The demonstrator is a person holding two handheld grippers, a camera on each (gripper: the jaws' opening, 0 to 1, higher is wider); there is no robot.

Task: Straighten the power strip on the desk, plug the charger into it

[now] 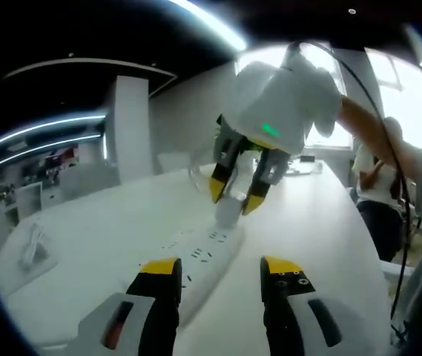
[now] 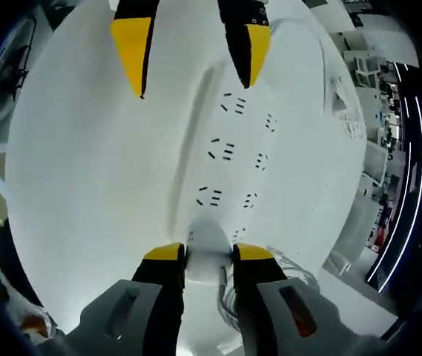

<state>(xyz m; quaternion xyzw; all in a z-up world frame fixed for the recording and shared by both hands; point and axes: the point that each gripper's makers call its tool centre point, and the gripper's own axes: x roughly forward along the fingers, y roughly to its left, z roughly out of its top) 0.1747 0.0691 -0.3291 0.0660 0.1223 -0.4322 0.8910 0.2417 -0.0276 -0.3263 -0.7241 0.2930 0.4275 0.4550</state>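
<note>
The power strip lies flat on the white tabletop, running from just ahead of the left gripper away toward the far side; in the right gripper view its rows of sockets are seen along its length. The charger — a small white block — is held at the strip's far end, pinched between the jaws of the right gripper, which is seen from the left gripper view coming down from above. The charger appears to be touching the strip there, but whether its pins are fully seated cannot be told.

The jaws of the left gripper are spread, straddling the near end of the strip without visibly clamping it; it is judged to be steadying the strip. The strip looks roughly straight, so the straightening seems largely done — the plugging-in is judged to be under way, with the final push and release left. A cable is coiled near the charger.
</note>
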